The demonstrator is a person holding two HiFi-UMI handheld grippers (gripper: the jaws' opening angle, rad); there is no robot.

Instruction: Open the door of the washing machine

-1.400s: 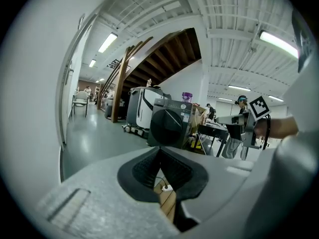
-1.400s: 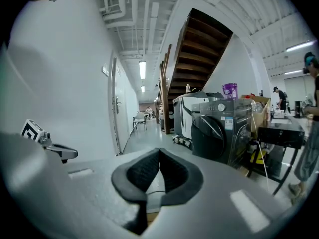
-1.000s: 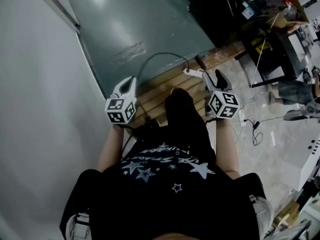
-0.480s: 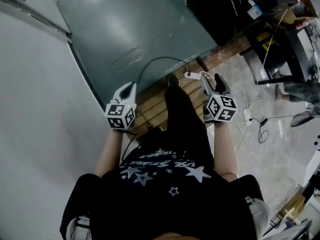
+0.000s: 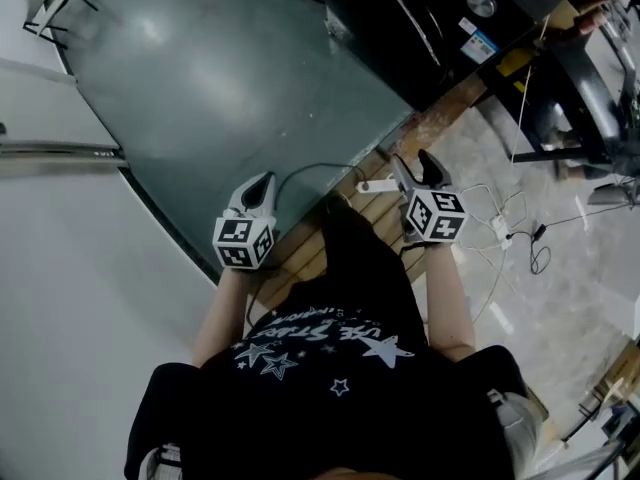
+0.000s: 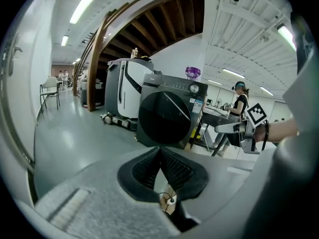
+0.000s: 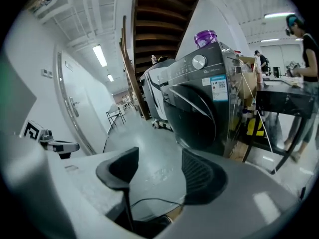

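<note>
Flooring (image 5: 200, 88), glossy and grey-green, is spread across the far half of the head view. A dark front-loading washing machine (image 6: 167, 114) is seen standing on it at the far right, ahead of both grippers and well apart from them. Its round black door (image 6: 164, 118) is shown shut against the front, untouched. A slatted wooden platform (image 5: 345, 213) is laid at the near edge of the flooring, under the person's outstretched arms. The left gripper (image 5: 260, 186) is held over the platform's left end with its jaws clenched together, nothing between them. The right gripper (image 5: 415, 166) is held to the right, jaws spread wide and empty. A small purple container (image 7: 206, 36) is set on top of the machine.
</note>
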